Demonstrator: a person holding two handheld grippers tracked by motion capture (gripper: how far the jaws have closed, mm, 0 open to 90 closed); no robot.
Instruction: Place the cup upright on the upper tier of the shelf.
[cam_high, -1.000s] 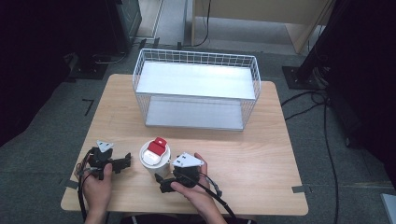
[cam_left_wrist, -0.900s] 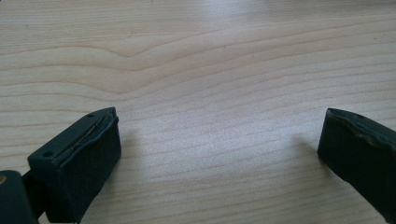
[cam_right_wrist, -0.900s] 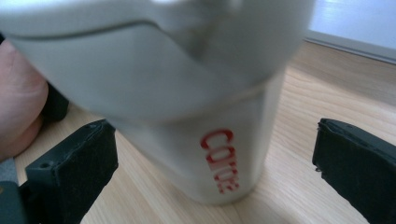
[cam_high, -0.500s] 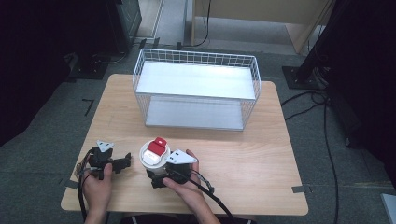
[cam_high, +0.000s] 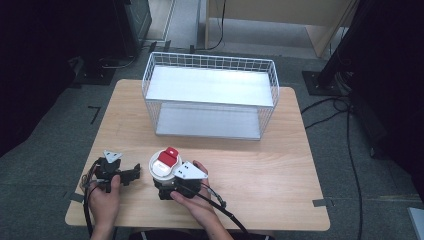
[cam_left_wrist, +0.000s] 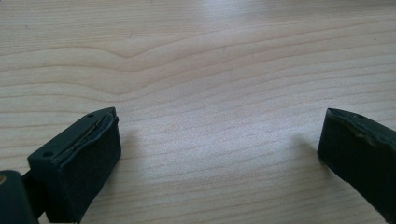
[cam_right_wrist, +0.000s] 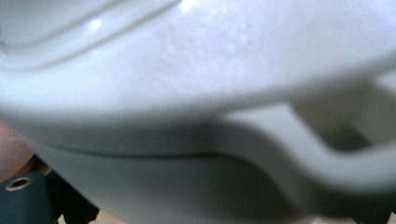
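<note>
A round white container (cam_high: 164, 164) with a red tab on its lid stands near the table's front edge, upright. My right gripper (cam_high: 164, 184) sits pressed up against its near side, held by a hand. In the right gripper view the container's white wall (cam_right_wrist: 196, 93) is blurred and very close, and the black jaws stand wide apart at the bottom corners, one on either side of it. Just left of the container, my left gripper (cam_high: 132, 172) rests on the wooden table (cam_high: 280, 165). It (cam_left_wrist: 219, 140) is open, with bare wood between its jaws.
A white wire basket (cam_high: 210, 56) with a pale floor stands across the back half of the table. Cables trail from both grippers toward the front edge. Dark equipment and stands surround the table on the floor.
My right gripper has slid left and forward until it reaches the white container. The container and the left gripper have stayed put.
</note>
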